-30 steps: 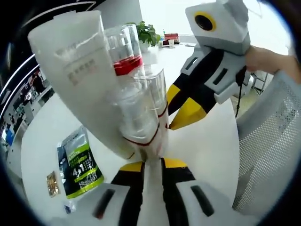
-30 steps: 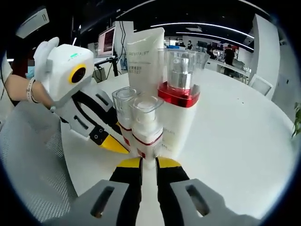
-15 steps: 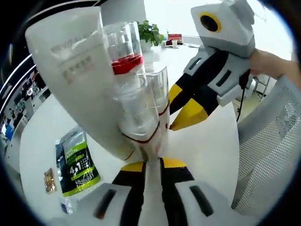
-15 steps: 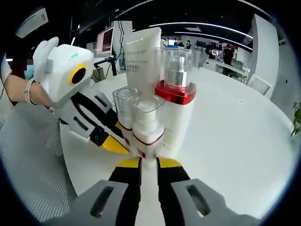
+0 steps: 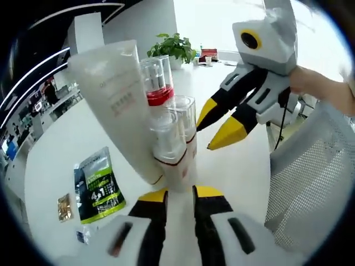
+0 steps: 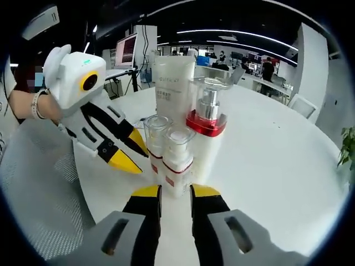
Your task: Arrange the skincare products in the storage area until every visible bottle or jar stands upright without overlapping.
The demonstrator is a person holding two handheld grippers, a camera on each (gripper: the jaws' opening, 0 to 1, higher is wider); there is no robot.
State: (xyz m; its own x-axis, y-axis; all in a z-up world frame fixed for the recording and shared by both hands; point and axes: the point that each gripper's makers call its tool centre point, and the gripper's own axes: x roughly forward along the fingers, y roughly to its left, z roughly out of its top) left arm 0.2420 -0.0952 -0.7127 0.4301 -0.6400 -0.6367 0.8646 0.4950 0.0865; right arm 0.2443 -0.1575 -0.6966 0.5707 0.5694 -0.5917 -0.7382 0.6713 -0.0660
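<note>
4 skincare products stand packed in 1 upright cluster on the white table [image 6: 288, 166]: the tall tube [image 6: 173, 83] at the back, the red-collared pump bottle [image 6: 208, 136] beside it, and 2 small clear-capped bottles, the near small bottle [image 6: 178, 160] and the far small bottle [image 6: 155, 141], touching at the front. In the right gripper view the right gripper [image 6: 175, 194] sits at 6 o'clock, its yellow tips on either side of the near small bottle's base with a slim gap showing, so it reads as released, probably having steadied the group. The left gripper [image 6: 128, 152] comes in from 9 o'clock, tips parted and free, pointing at the far small bottle. In the left gripper view that gripper's own tips [image 5: 180, 195] stand just short of the cluster at 6 o'clock, spread and holding nothing. A green sachet [image 5: 99, 185] lies flat at 8 o'clock, and a white mesh basket [image 5: 310, 188] waits at 3 o'clock. Everything looks upright and non-overlapping; the task appears near done.
</note>
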